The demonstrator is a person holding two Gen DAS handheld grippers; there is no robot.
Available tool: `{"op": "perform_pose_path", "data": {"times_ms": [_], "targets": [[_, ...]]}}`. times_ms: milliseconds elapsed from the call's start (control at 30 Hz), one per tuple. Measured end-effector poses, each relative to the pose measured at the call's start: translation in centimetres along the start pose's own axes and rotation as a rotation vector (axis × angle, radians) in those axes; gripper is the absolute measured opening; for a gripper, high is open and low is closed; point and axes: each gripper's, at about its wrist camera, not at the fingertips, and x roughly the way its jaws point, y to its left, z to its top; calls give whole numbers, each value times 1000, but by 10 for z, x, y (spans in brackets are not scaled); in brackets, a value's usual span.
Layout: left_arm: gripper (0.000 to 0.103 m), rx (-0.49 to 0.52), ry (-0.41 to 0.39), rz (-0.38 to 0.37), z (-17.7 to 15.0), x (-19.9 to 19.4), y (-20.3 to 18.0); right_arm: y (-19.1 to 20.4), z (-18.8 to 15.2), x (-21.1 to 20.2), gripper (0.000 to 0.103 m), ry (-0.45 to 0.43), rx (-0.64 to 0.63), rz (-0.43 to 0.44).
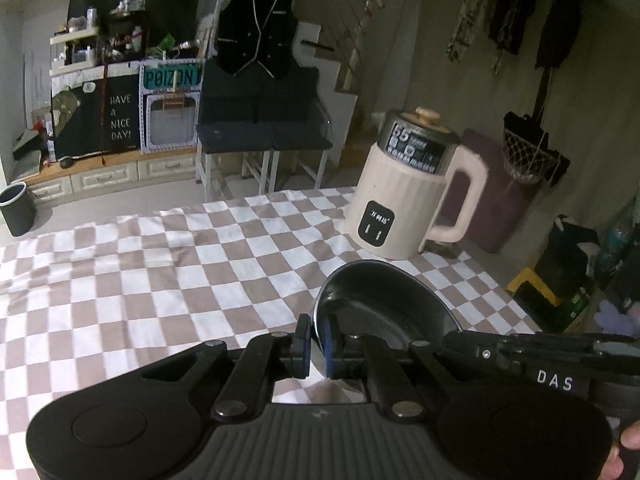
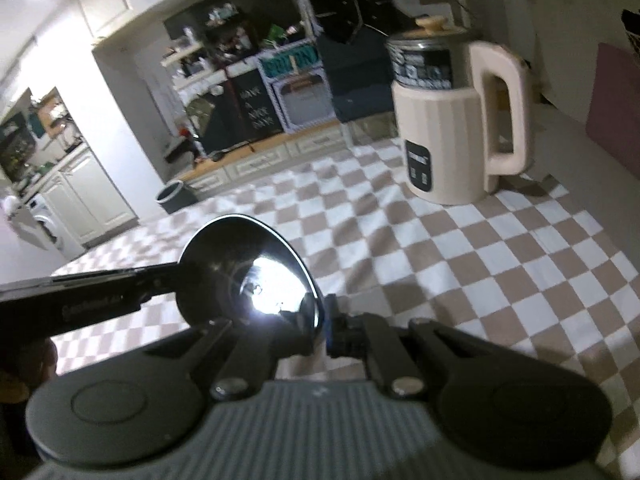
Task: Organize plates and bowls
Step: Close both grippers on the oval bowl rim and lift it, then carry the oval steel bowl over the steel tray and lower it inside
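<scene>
A glossy black bowl (image 1: 384, 304) hangs tilted above the checked tablecloth (image 1: 160, 272), held from both sides. My left gripper (image 1: 317, 344) is shut on its left rim, blue pads pinching the wall. The right gripper (image 1: 454, 336) comes in from the right and grips the opposite rim. In the right wrist view the bowl (image 2: 248, 276) shows its shiny outside, with a light reflected in it. There my right gripper (image 2: 320, 328) is shut on the near rim, its left finger hidden behind the bowl. The left gripper (image 2: 180, 276) meets the bowl's far edge from the left.
A cream electric kettle (image 1: 416, 196) with a wooden knob stands at the table's far right corner (image 2: 452, 120). The checked cloth (image 2: 480, 260) covers the table. Beyond the far edge are a dark bin (image 1: 16, 208), a bench and shelves. A fingertip (image 1: 630, 436) shows at the right edge.
</scene>
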Motion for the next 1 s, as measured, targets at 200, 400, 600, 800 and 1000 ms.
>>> {"op": "perform_pose_path", "data": {"times_ms": [200, 400, 600, 800, 1000], "targets": [[9, -6, -11, -7, -15, -36, -2, 7, -8, -22, 6, -22, -30, 48], [9, -16, 19, -27, -38, -52, -3, 15, -19, -33, 6, -1, -80, 48], [10, -40, 47, -55, -63, -50, -3, 19, -34, -34, 6, 39, -126, 2], [9, -38, 90, -64, -74, -37, -1, 19, -44, -23, 6, 102, -163, -27], [9, -16, 158, -55, -84, -13, -2, 20, -54, -10, 6, 177, -169, -73]]}}
